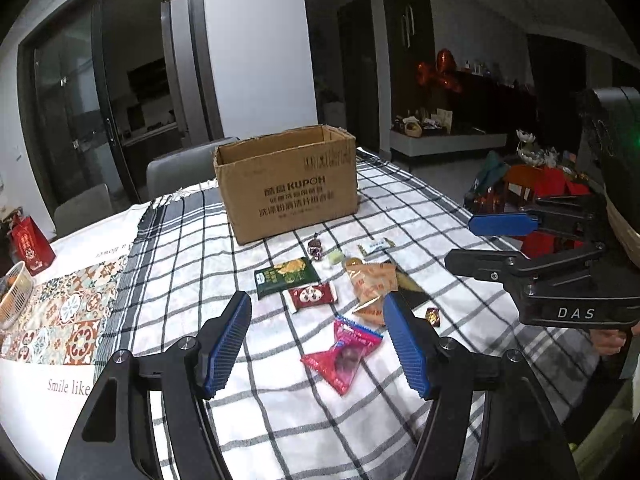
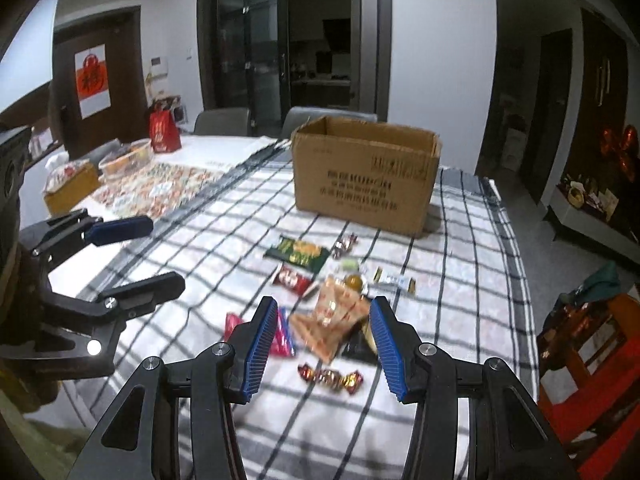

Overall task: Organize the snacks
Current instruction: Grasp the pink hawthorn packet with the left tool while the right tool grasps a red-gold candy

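Observation:
Several snacks lie loose on the checked tablecloth (image 1: pixel 208 248) in front of an open cardboard box (image 1: pixel 288 188) (image 2: pixel 364 184): a green packet (image 1: pixel 286 276) (image 2: pixel 298 252), a dark red packet (image 1: pixel 314 296), orange packets (image 1: pixel 372 284) (image 2: pixel 332 320), a pink-red packet (image 1: pixel 344 356) (image 2: pixel 280 336) and a foil-wrapped candy (image 2: pixel 330 378). My left gripper (image 1: pixel 316 304) (image 2: pixel 164 252) hangs open above the pink-red packet, holding nothing. My right gripper (image 2: pixel 323 312) (image 1: pixel 460 242) is open over the orange packets and is empty too.
A red gift bag (image 1: pixel 32 244) (image 2: pixel 164 132), a wire basket (image 1: pixel 14 296), a glass bowl (image 2: pixel 128 160) and a yellow box (image 2: pixel 70 188) stand on the table's left part. Grey chairs (image 1: pixel 180 168) sit behind the table. A red stool (image 2: pixel 592 360) is off the right edge.

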Demonstrator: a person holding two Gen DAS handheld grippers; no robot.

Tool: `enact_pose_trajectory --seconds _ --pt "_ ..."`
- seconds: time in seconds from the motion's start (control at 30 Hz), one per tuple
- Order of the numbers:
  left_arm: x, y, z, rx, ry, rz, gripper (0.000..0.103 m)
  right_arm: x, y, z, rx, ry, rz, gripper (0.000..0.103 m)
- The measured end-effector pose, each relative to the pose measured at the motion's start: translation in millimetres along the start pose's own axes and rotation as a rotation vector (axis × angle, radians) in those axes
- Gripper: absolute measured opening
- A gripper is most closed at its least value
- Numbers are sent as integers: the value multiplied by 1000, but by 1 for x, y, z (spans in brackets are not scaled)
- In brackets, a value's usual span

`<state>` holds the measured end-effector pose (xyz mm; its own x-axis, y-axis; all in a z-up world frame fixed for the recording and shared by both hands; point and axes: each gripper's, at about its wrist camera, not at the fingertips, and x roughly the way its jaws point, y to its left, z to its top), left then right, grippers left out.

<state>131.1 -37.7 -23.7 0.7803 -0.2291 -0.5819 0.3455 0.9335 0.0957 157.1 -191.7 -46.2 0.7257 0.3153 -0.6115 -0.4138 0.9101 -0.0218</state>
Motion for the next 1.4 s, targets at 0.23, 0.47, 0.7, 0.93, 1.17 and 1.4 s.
enact_pose_trajectory --seconds 0.23,0.47,0.7,0.93,1.17,1.4 --pt "10 -11 -20 55 27 -12 67 11 8 -21 -53 36 4 49" --pt "38 -20 -34 102 91 -21 67 32 7 -37 -125 100 5 49" --pt "67 -25 -43 120 147 -33 67 60 1 -48 -167 172 35 49" --pt "91 -26 -50 127 191 -44 67 83 -3 -57 -204 214 70 49" --pt "105 -27 -53 138 221 -58 67 95 -6 -60 -240 228 99 48" --pt "120 -26 -54 132 247 -76 63 107 -9 -62 -233 255 142 40"
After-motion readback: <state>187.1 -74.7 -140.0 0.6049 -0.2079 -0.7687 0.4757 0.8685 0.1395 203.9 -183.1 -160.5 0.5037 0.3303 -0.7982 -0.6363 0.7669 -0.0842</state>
